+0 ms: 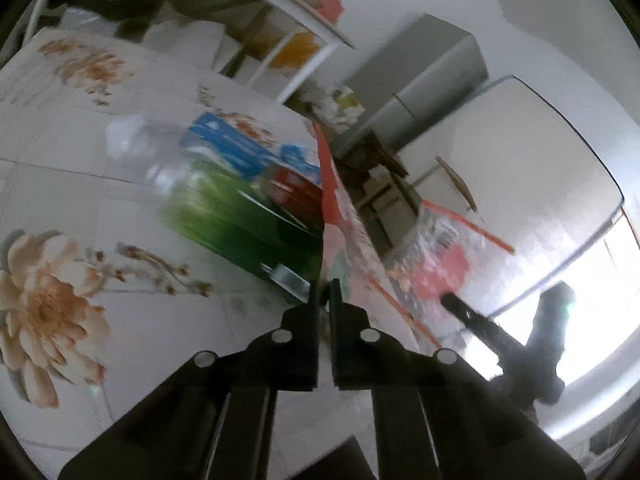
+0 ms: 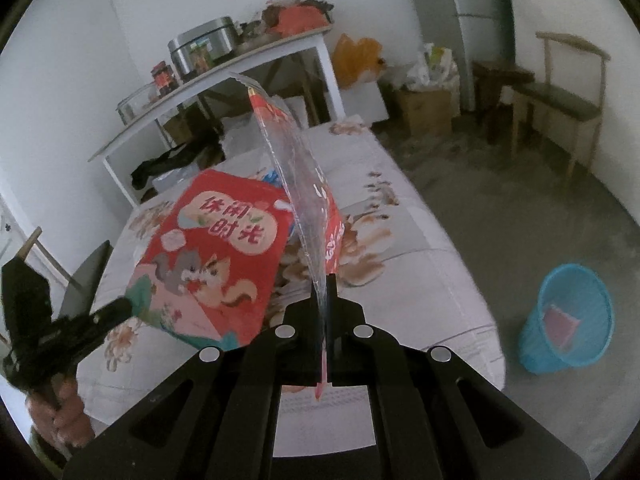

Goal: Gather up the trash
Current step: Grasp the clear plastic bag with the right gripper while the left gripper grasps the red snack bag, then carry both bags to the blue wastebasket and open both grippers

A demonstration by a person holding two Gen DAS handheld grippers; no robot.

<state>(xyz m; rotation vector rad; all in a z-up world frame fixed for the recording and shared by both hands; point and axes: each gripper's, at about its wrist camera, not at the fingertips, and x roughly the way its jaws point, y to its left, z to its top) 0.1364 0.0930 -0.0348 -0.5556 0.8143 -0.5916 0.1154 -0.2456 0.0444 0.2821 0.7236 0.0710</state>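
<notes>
Both wrappers are lifted but unbinned: left claw [image 1: 325, 292] pinches the red snack bag [image 2: 208, 256]; right claw [image 2: 324, 286] clamps the clear plastic bag [image 2: 298, 168]; the blue wastebasket [image 2: 568, 320], right of it, holds one item; bottles [image 1: 224, 196] wait ahead of the left claw.

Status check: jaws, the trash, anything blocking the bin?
Left gripper shut on red snack bag. Right gripper shut on clear wrapper. Blue bin on floor, path looks open.

Red snack bag [image 2: 212, 256], just ahead and left of the right tool [image 2: 325, 280], reads 休闲时光 in red characters on two cream ovals
</notes>
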